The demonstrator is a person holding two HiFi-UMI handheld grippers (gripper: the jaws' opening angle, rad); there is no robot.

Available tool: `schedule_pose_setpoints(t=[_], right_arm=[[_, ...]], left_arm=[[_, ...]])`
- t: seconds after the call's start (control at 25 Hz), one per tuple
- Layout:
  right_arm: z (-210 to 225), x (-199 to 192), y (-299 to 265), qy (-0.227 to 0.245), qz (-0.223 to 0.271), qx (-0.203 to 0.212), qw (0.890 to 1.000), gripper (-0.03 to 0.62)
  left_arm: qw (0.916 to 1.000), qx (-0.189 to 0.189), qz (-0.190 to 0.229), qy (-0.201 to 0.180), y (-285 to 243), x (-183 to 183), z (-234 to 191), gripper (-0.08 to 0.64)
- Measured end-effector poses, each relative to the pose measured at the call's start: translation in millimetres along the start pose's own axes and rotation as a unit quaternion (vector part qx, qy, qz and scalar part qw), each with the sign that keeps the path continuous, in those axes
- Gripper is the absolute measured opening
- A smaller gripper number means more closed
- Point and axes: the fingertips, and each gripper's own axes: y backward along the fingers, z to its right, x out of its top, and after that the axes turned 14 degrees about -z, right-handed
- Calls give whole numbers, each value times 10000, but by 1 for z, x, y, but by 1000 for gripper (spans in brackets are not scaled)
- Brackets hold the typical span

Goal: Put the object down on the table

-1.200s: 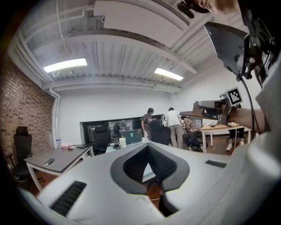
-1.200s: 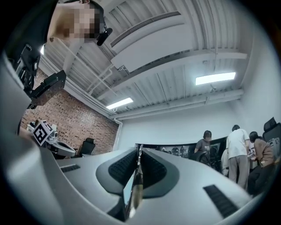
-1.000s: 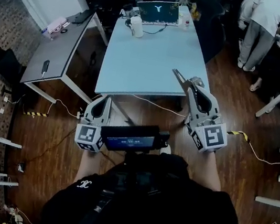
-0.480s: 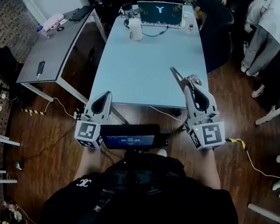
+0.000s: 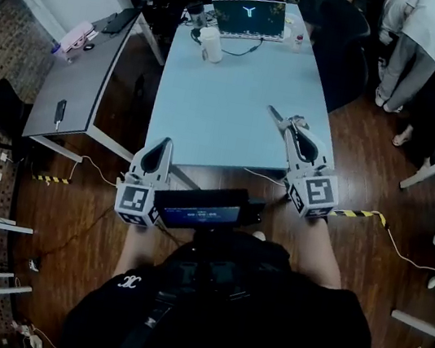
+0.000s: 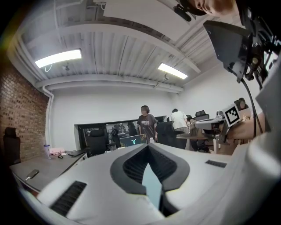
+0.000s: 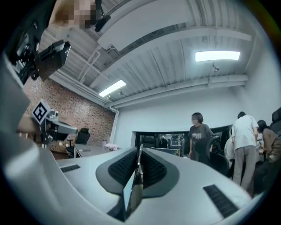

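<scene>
My right gripper (image 5: 290,124) is shut on a thin flat grey piece (image 5: 275,115) that sticks out past its tips toward the upper left. It hovers over the near right part of the light blue table (image 5: 221,103). In the right gripper view the piece (image 7: 133,186) shows edge-on, pinched between the ribbed pads of the gripper (image 7: 139,151). My left gripper (image 5: 160,145) points up at the table's near left edge. Its jaws (image 6: 147,147) are shut with nothing between them.
A laptop (image 5: 246,15), a white mug (image 5: 212,44) and a small bottle (image 5: 300,36) stand at the table's far end. A grey desk (image 5: 76,79) with a phone (image 5: 60,110) is to the left. People (image 5: 412,45) stand at the back right. Cables cross the floor.
The table has come nearer. My right gripper with the flat piece has moved forward over the table's near right part. The left gripper has come up to the near edge.
</scene>
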Motion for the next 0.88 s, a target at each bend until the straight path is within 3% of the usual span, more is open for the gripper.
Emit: schedule_pose_setpoints(t=[0.12, 0.32, 0.6, 0.88], right_arm=[[-4, -47, -38, 164, -464, -69, 9988, 26], [-17, -147, -97, -331, -1508, 157, 9879, 26], [-14, -231, -150, -1290, -2488, 156, 9598, 26], [-14, -308, -160, -1309, -3532, 73, 9263, 34]], left_arm=[[9999, 28, -60, 77, -3, -7, -12, 5], [9998, 91, -111, 148, -8, -13, -30, 5], [9997, 131, -139, 148, -20, -10, -51, 5], [9997, 93, -163, 158, -37, -9, -53, 5]])
